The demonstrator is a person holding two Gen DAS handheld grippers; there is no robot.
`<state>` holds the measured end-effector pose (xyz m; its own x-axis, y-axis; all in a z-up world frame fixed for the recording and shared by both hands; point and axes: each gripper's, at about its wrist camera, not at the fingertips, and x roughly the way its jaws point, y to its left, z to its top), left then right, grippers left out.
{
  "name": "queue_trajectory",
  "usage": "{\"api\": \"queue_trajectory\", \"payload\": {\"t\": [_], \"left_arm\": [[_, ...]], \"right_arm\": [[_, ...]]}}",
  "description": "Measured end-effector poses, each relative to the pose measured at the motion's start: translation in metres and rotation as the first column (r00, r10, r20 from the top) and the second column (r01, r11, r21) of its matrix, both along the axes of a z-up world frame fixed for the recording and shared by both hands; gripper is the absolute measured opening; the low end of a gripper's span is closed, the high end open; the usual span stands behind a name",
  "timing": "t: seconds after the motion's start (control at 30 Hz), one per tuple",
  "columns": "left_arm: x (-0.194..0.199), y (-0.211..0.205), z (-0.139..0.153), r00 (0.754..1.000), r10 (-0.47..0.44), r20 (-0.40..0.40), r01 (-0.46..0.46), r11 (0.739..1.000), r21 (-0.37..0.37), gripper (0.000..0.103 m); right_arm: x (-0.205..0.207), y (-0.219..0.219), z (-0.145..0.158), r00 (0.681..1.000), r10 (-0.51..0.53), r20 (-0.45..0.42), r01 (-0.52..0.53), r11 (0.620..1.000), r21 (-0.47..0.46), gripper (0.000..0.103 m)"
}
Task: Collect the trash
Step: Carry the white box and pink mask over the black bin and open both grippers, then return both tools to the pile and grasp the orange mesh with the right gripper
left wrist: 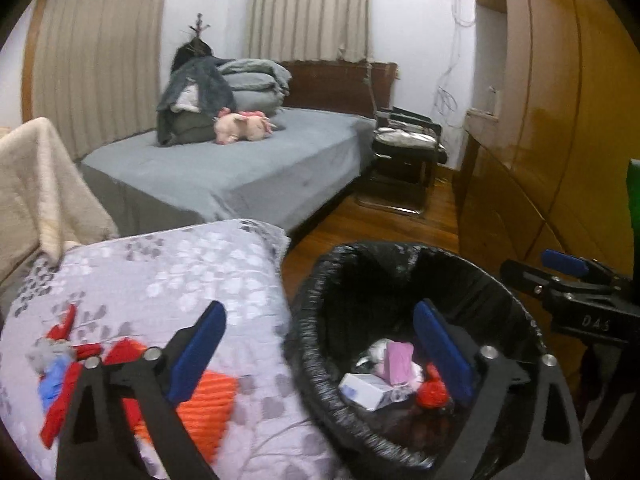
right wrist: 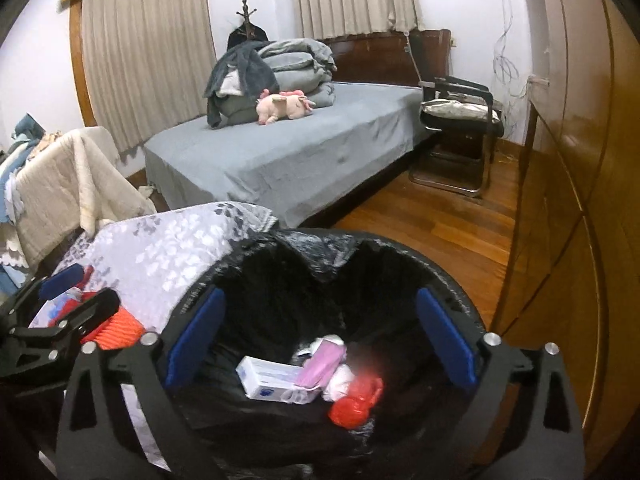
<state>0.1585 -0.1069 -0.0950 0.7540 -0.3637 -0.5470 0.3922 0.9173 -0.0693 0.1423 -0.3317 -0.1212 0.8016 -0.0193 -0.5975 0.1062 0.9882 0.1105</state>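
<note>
Left wrist view: the left gripper [left wrist: 320, 354] stands wide, holding nothing, straddling the bin [left wrist: 316, 280] rim at lower centre. Red wrappers [left wrist: 64, 396] and an orange piece [left wrist: 208, 404] lie on the quilt [left wrist: 168, 264], lower left.

Right wrist view: the right gripper [right wrist: 320, 344] stands wide and empty over the bin [right wrist: 448, 284]. Inside, bottom centre: a white box [right wrist: 268, 378], pink mask [right wrist: 322, 362], red wad [right wrist: 356, 402].

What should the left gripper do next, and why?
Probably swing the left gripper a little to its left and down toward the orange wrapper on the flowered quilt. Both grippers look open and empty, the bin already holds a white box, a pink mask and a red wad, and red and orange scraps lie on the quilt.
</note>
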Motion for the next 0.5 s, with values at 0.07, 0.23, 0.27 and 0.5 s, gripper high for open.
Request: {"api": "queue_trajectory", "payload": {"t": [0.07,0.23,0.27,0.5], "left_arm": [[-0.003,0.013,0.004,0.999,0.031,0.009,-0.031,1.0,0.002,0.097],[-0.013,0.054,0.01,0.993,0.117,0.024,-0.117,0.993,0.003,0.097],[-0.015,0.063,0.011,0.99,0.136,0.029,-0.136,0.991,0.005,0.097],[-0.029,0.125,0.011,0.965,0.26,0.047,-0.261,0.965,0.024,0.097]], "right_arm": [[0.001,0.008,0.004,1.0,0.011,0.007,-0.011,1.0,0.001,0.096],[0.007,0.041,0.011,0.996,0.088,0.021,-0.089,0.996,0.012,0.096],[0.009,0.049,0.013,0.994,0.103,0.023,-0.103,0.995,0.012,0.096],[0.018,0.107,0.016,0.975,0.22,0.024,-0.22,0.975,0.012,0.096]]}}
